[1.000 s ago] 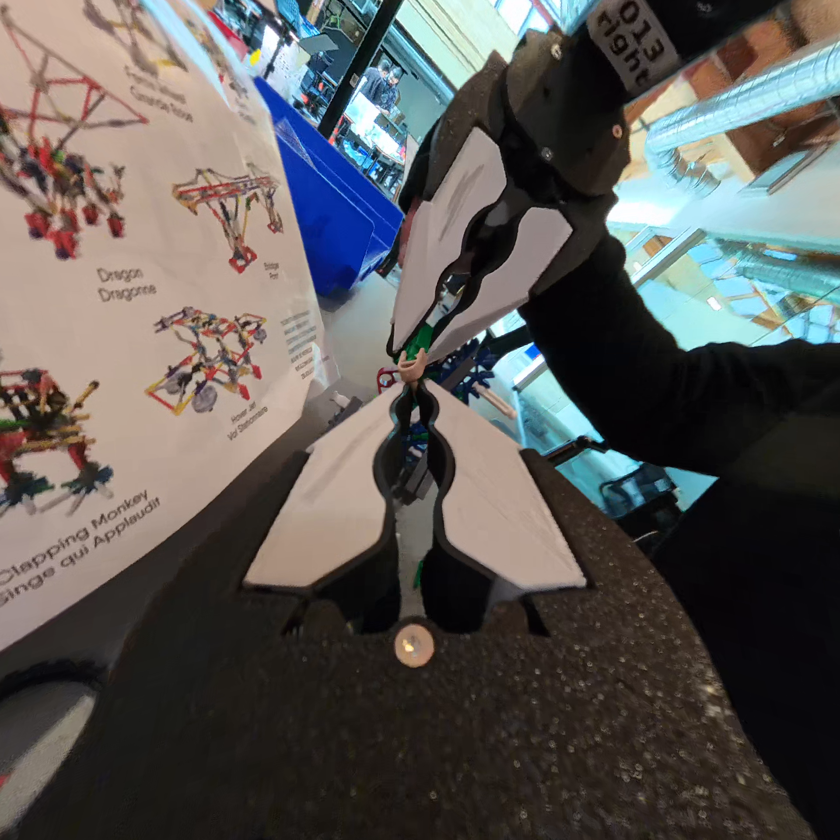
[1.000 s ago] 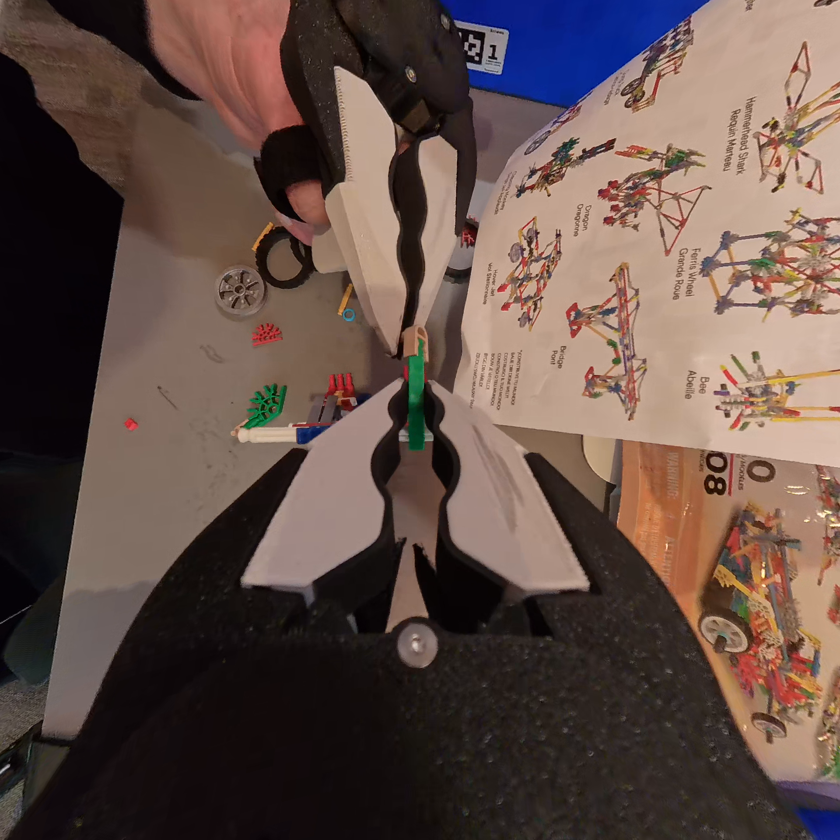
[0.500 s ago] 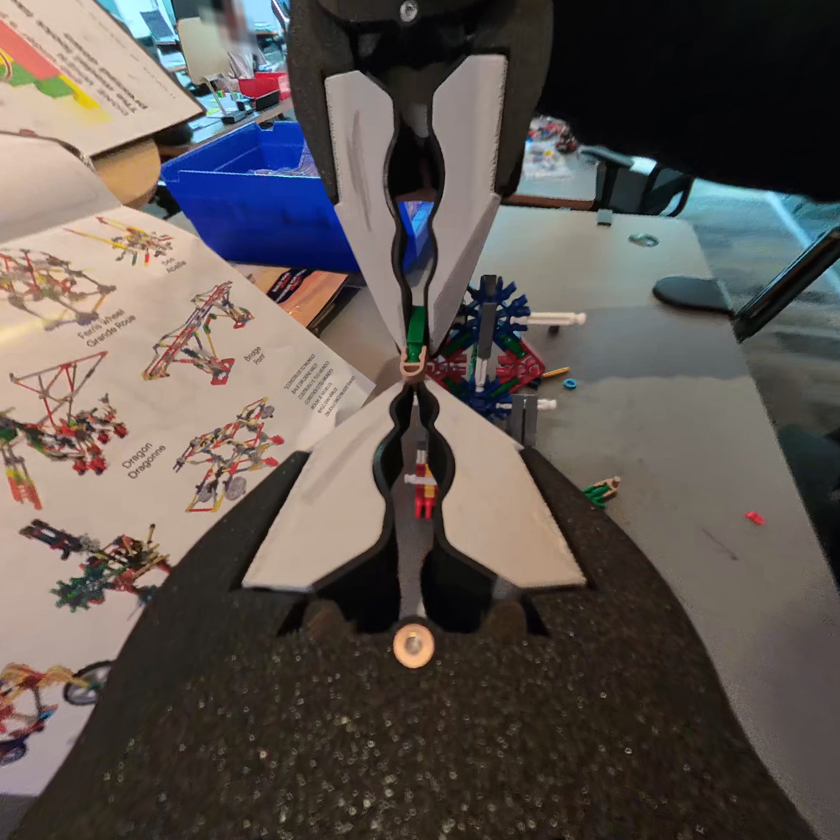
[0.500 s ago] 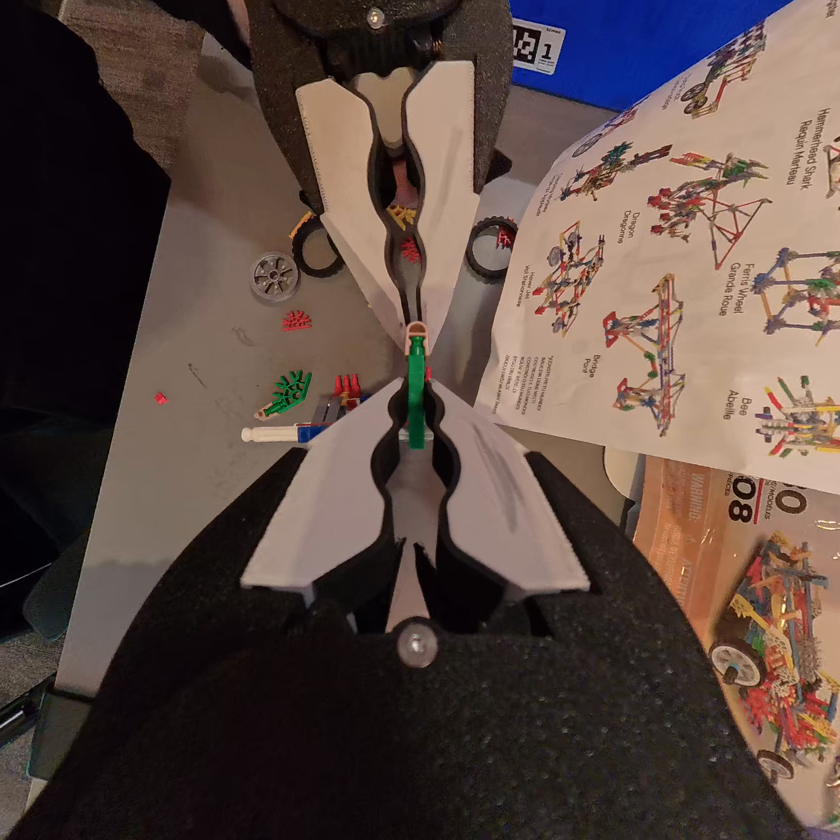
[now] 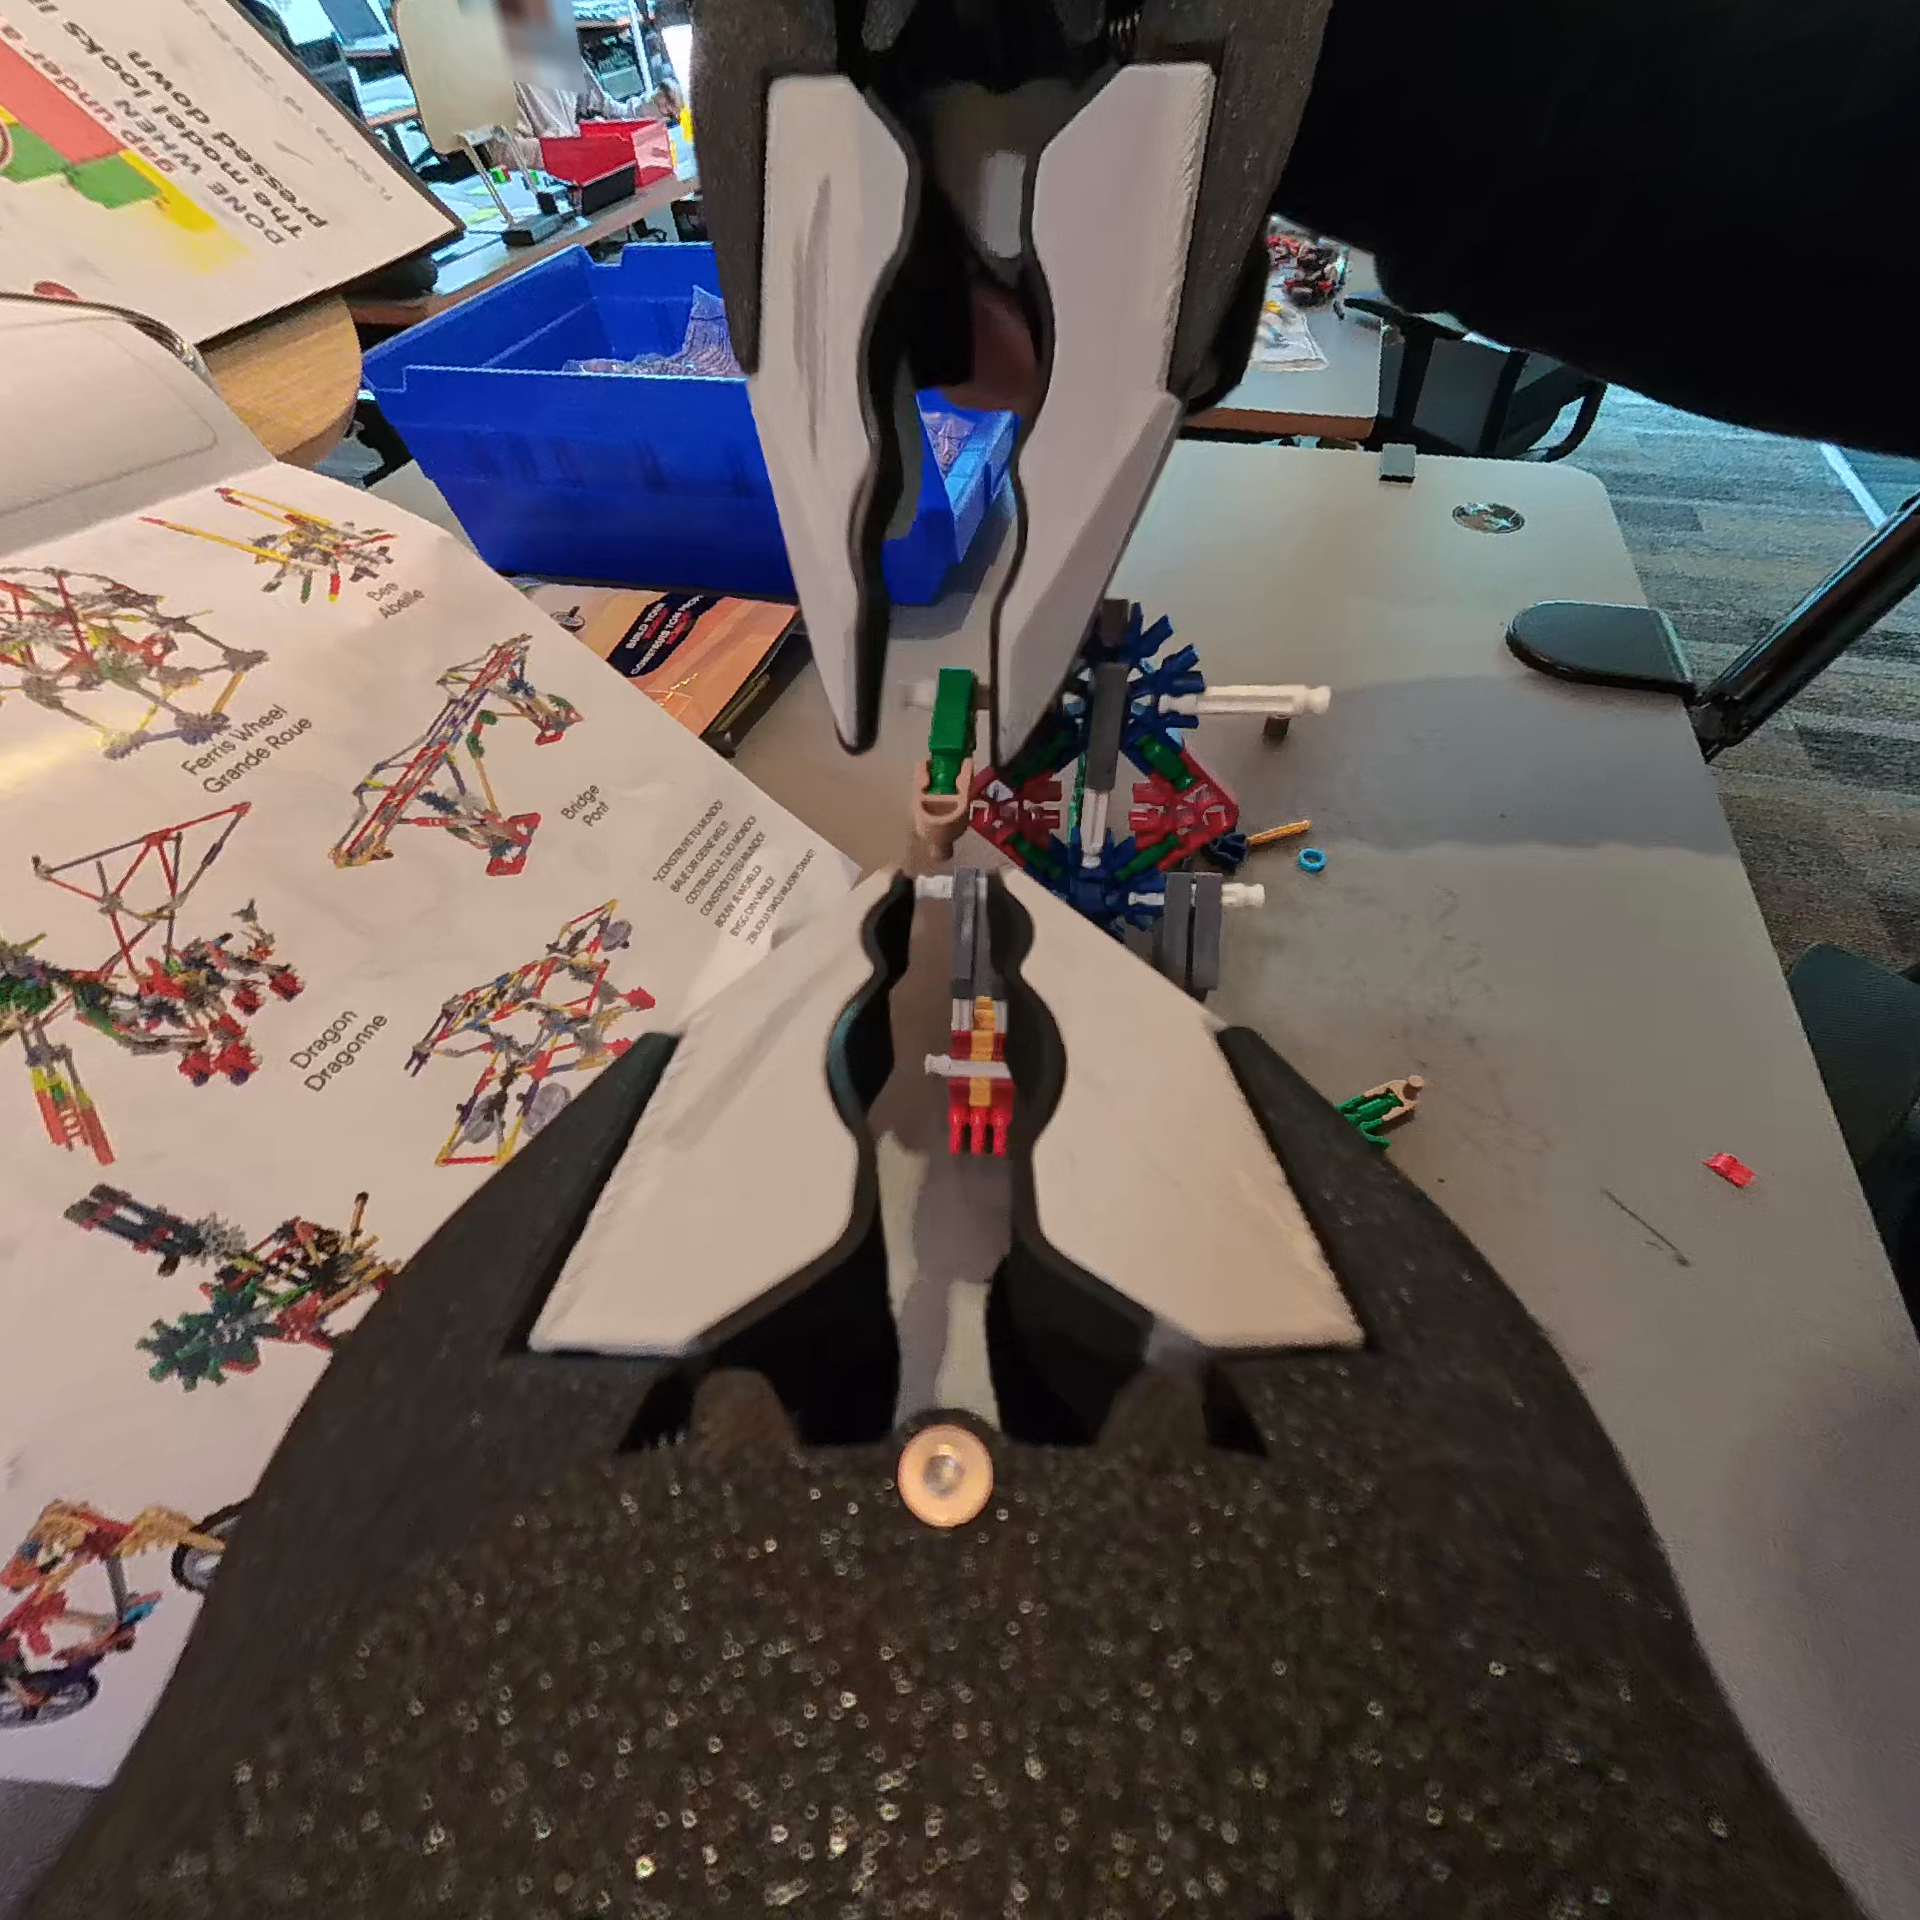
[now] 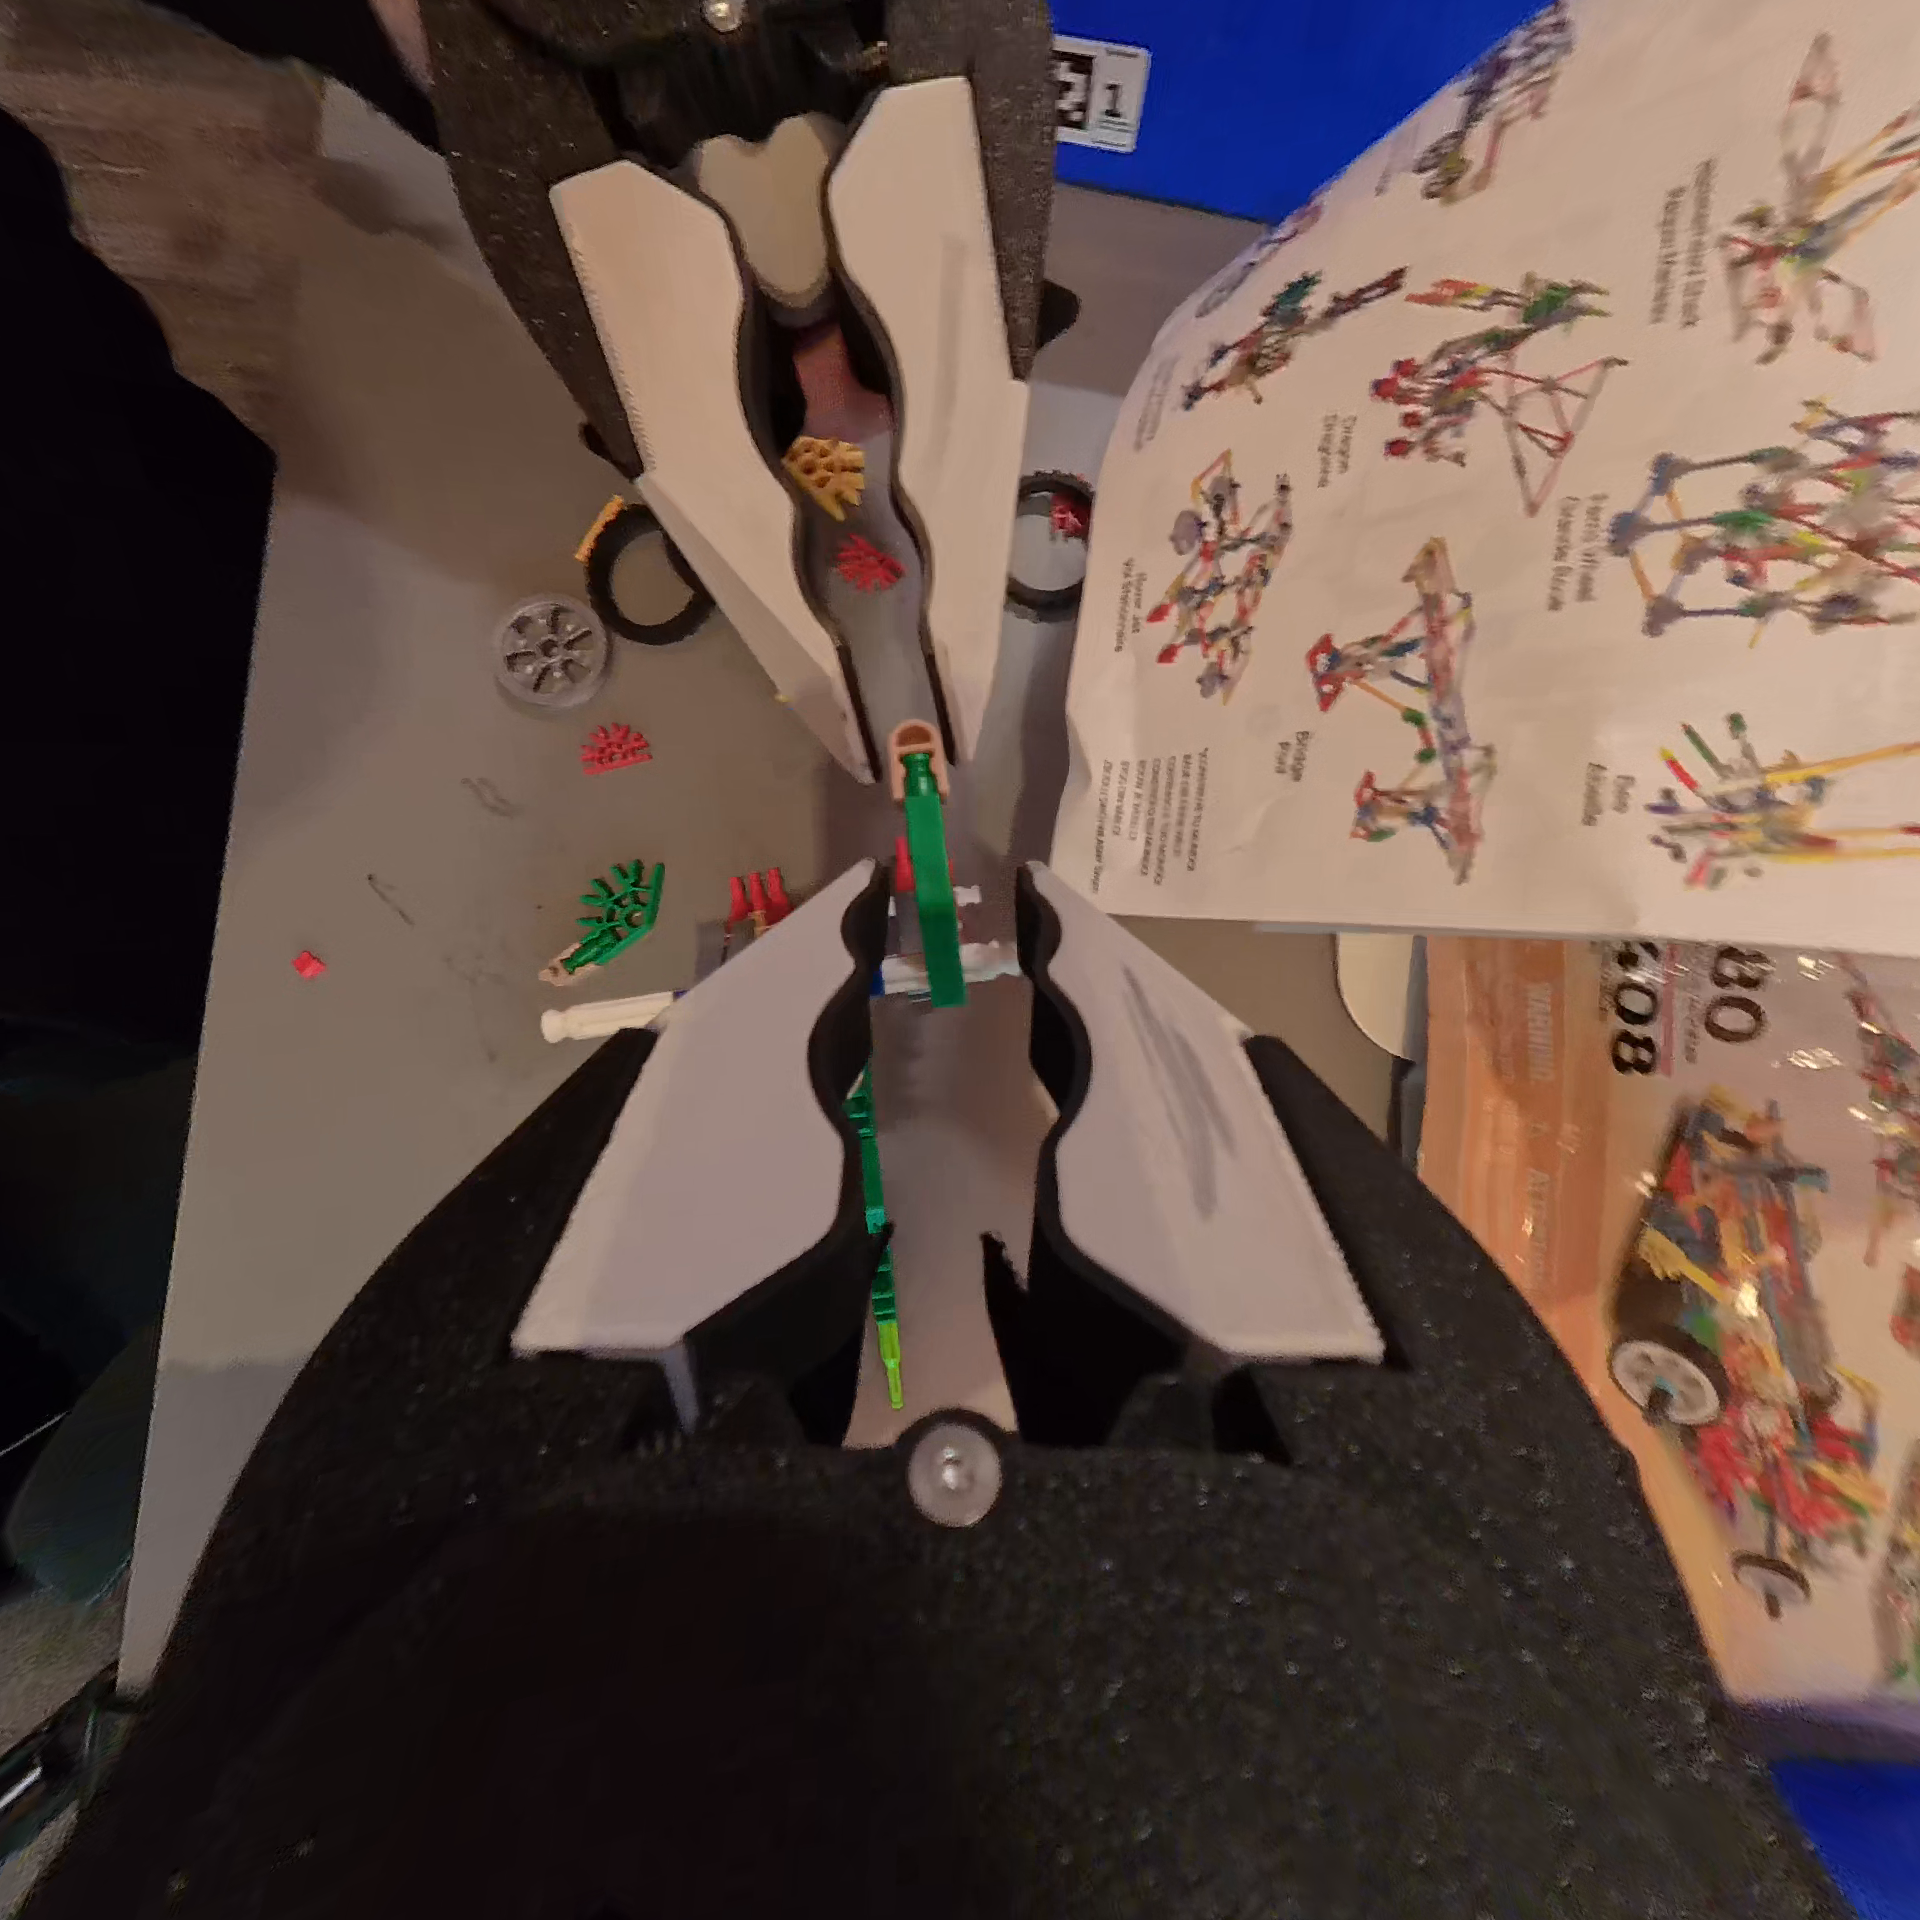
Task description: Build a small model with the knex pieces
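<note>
Both grippers are standing parted, tip to tip: the left gripper (image 5: 940,883) and right gripper (image 6: 945,878). A slim green plastic rod (image 6: 930,894) capped by a tan clip (image 6: 916,756) is sitting unclamped between their smooth white fingers (image 6: 727,1091), above the matte grey table (image 5: 1455,935).

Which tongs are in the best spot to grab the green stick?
Probably the right tongs: they're open, with the green stick running between their tips. The left tongs only reach the tan clip on its end, and I can't tell whether they grip it.
</note>
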Available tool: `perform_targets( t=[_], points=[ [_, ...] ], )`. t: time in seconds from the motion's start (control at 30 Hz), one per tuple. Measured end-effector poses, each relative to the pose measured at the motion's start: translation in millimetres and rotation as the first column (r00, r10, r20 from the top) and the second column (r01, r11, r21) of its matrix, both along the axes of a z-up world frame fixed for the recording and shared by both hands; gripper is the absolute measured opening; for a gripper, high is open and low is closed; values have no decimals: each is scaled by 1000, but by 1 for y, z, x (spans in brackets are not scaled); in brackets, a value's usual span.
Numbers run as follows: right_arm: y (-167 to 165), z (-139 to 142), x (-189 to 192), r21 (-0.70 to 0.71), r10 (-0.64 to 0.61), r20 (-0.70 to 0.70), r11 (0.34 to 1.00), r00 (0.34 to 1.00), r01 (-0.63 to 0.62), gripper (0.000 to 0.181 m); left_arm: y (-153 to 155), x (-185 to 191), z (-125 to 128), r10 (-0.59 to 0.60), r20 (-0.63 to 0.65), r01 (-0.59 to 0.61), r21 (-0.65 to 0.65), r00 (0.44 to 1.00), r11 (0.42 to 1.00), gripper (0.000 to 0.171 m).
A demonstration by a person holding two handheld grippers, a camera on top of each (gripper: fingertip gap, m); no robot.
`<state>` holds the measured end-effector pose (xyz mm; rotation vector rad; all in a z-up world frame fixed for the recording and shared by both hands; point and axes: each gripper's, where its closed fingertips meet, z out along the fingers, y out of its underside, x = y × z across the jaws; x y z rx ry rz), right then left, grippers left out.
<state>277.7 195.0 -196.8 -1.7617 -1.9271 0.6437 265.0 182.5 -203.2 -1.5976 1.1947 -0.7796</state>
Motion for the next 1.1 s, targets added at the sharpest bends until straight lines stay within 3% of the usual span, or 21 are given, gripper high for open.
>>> perform_targets(
  t=[0.2,0.3,0.47,0.6,0.67,0.8,0.93,1.1],
  points=[
    [-2,32,21,54,-200,-111,977,974,207,40,-1,-5,-1,11,-9,-11,-21,1000,1000,18],
    [-20,44,41,46,-322,-167,941,932,334,48,-4,-11,-4,9,-33,-11,-45,999,999,24],
    [-67,15,56,-53,-479,-169,877,861,478,47,-2,-13,1,-7,-66,4,-51,998,999,35],
    [-57,7,41,-42,-628,-264,766,733,641,51,2,-3,17,-52,-90,50,-28,995,998,46],
    [-51,4,34,30,-661,-283,718,695,696,54,0,3,16,-88,-125,83,-41,988,996,47],
    [-45,-6,28,64,-715,-276,653,642,755,27,-4,13,6,-117,-181,109,-54,977,993,40],
    [-43,-7,36,94,-674,-279,690,685,717,9,-13,17,2,-110,-184,100,-65,977,993,29],
    [-47,-7,46,168,-461,-258,844,849,509,7,-34,21,0,-117,-162,98,-117,980,988,30]
  ],
)
